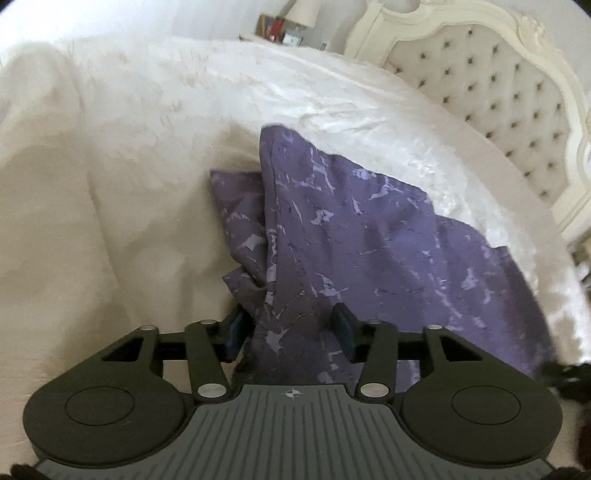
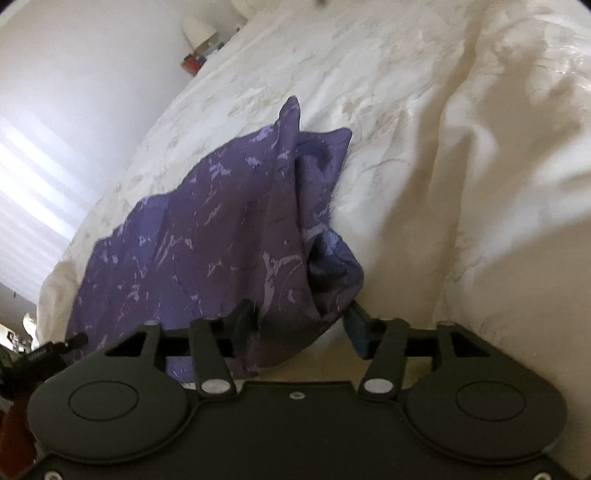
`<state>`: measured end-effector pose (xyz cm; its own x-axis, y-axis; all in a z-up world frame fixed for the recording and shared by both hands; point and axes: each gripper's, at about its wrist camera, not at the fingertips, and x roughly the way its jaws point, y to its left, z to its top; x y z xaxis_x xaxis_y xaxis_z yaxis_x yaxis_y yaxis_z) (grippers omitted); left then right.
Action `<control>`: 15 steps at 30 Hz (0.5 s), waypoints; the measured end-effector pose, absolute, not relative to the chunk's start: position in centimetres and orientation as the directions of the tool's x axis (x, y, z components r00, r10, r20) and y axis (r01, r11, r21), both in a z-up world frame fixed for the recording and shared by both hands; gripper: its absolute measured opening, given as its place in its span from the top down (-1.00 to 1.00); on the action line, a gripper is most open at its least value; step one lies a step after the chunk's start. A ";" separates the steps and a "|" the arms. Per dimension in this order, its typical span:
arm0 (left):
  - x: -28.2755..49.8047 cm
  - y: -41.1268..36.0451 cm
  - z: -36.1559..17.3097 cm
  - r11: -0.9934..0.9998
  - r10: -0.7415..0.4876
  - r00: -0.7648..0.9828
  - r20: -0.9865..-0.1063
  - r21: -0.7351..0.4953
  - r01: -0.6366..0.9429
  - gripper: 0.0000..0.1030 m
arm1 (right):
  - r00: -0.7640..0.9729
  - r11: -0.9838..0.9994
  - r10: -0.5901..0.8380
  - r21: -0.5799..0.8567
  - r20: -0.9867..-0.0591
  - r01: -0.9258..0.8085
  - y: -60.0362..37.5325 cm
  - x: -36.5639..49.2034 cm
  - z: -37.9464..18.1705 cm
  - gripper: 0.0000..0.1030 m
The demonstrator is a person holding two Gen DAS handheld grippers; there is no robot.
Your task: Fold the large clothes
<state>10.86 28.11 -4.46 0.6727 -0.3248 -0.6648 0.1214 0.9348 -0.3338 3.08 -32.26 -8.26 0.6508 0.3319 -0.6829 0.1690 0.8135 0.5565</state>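
A purple garment (image 1: 351, 243) with a pale marbled print lies bunched on a white bedspread (image 1: 110, 184). In the left wrist view my left gripper (image 1: 290, 328) is open, its jaws wide apart, with a fold of the garment lying between the blue-padded fingers (image 1: 343, 325). In the right wrist view the same garment (image 2: 207, 251) spreads to the left, and my right gripper (image 2: 301, 325) is open with the garment's near edge lying between its fingers (image 2: 358, 328). Neither gripper pinches the cloth.
A cream tufted headboard (image 1: 491, 85) stands at the right in the left wrist view. A lamp and small items sit on a bedside stand (image 1: 284, 26) beyond the bed. A bright window (image 2: 33, 177) is at the left of the right wrist view.
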 end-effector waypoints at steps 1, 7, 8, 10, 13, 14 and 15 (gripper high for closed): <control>10.5 28.4 -4.5 0.939 -0.313 0.681 -0.662 -0.325 0.116 0.02 | 0.659 0.814 0.327 0.556 -0.677 0.167 -32.2 2.9 -8.2 -0.34; 8.5 29.3 -3.2 0.954 -0.259 0.743 -0.617 -0.282 0.098 -0.41 | 0.701 0.836 0.297 0.531 -0.649 0.138 -31.8 2.3 -7.1 -0.63; 8.3 29.2 -2.8 0.958 -0.249 0.752 -0.610 -0.267 0.101 -0.46 | 0.708 0.841 0.290 0.525 -0.644 0.133 -31.7 2.3 -6.9 -0.69; 8.0 28.6 -2.0 0.963 -0.242 0.763 -0.599 -0.247 0.111 -0.50 | 0.716 0.851 0.285 0.512 -0.637 0.118 -31.6 2.4 -6.6 -0.81; 7.7 27.5 -1.2 0.961 -0.259 0.771 -0.582 -0.232 0.148 -0.57 | 0.719 0.867 0.278 0.488 -0.637 0.097 -31.4 3.0 -6.3 -0.86; 7.8 26.9 -1.0 0.960 -0.268 0.768 -0.582 -0.227 0.163 -0.63 | 0.719 0.871 0.280 0.484 -0.636 0.088 -31.4 3.3 -6.2 -0.91; 7.9 26.3 -0.8 0.959 -0.276 0.766 -0.581 -0.223 0.177 -0.69 | 0.718 0.871 0.286 0.484 -0.635 0.081 -31.4 3.6 -6.2 -0.94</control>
<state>7.85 26.28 -0.85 0.7655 -0.2763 -0.5811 0.1770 0.9587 -0.2226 3.63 -31.37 -6.19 0.7179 0.2857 -0.6348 0.0812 0.8714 0.4839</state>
